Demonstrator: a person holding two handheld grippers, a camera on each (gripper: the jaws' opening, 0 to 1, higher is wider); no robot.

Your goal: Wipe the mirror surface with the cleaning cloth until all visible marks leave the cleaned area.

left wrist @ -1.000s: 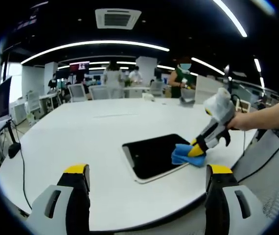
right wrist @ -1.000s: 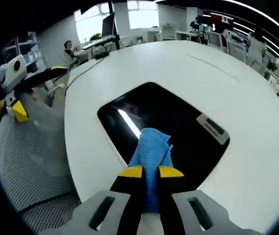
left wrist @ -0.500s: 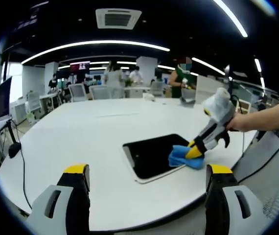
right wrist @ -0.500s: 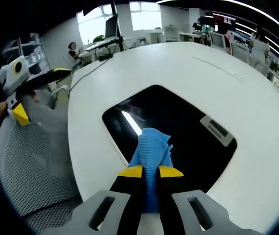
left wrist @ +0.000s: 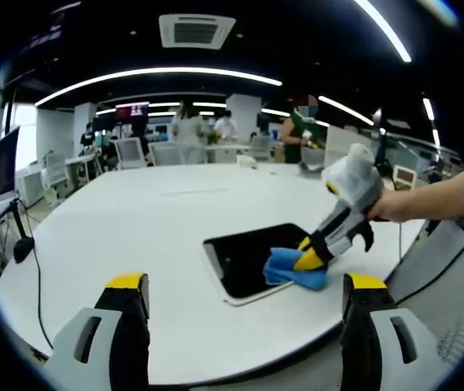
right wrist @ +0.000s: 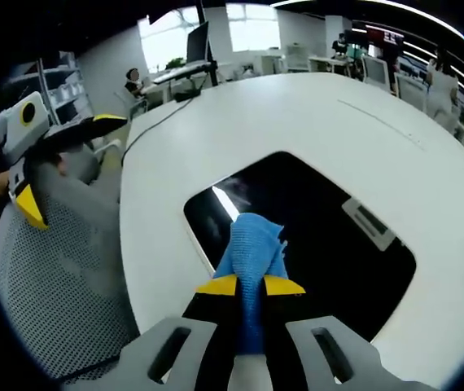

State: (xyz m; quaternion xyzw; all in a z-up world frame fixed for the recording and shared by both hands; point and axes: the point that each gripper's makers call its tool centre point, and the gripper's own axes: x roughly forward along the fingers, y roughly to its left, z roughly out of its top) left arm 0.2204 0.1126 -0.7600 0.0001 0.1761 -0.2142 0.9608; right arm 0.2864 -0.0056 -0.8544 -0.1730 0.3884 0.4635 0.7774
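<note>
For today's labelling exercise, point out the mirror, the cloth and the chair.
mirror [right wrist: 321,236], right gripper view, dark glass centre.
cloth [right wrist: 252,244], right gripper view, blue fold ahead of the jaws.
chair [right wrist: 53,269], right gripper view, mesh back.

One mirror [left wrist: 252,257], one cloth [left wrist: 287,269], two grippers, right [left wrist: 307,260] and left [left wrist: 247,287], one table [left wrist: 134,220], and one monitor [left wrist: 2,163] at nine o'clock.

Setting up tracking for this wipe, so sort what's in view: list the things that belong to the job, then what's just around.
In the job:
- mirror, lying flat on the white table
- blue cleaning cloth, pinched in the right gripper at the mirror's edge

Just around:
- left gripper, open and empty
- mesh chair
- monitor
- black cable
</note>
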